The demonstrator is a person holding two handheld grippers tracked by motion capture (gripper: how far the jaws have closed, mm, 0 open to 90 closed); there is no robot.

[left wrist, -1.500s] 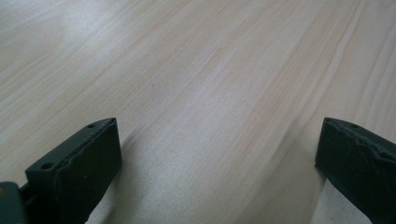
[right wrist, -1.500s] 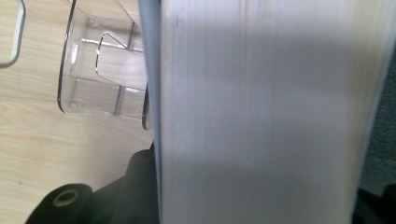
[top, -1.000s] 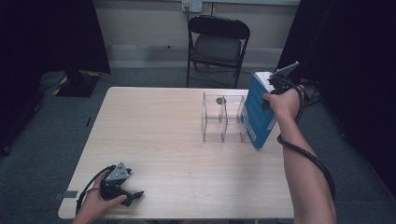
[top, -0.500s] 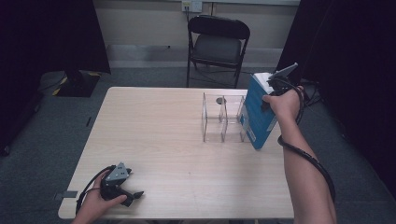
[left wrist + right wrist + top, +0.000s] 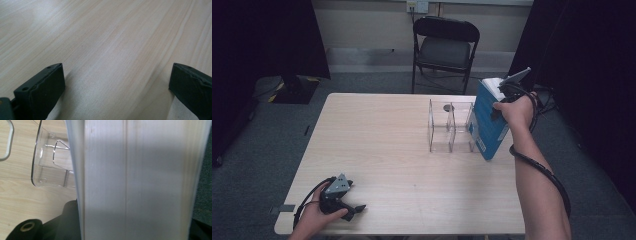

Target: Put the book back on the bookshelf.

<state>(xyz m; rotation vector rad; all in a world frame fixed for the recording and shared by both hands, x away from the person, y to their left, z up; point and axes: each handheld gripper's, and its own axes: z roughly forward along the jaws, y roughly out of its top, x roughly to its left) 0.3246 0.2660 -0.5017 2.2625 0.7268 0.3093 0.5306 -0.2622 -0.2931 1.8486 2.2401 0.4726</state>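
The right tongs (image 5: 504, 92) gripped the book (image 5: 488, 120) upright, just right of the rack (image 5: 451, 126); the left tongs (image 5: 354, 207) lay open. Lowering it straight into a slot seemed wise.

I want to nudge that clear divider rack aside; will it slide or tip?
The clear rack looks thin-walled, holding nothing, so probably light and likely to slide on the smooth table. Its tall upright panels suggest a high push might tip it. The blue book beside it could block sideways movement.

Left hand-held gripper (image 5: 354, 208) low, jaws apart, right hand-held gripper (image 5: 503, 88) raised, clamped
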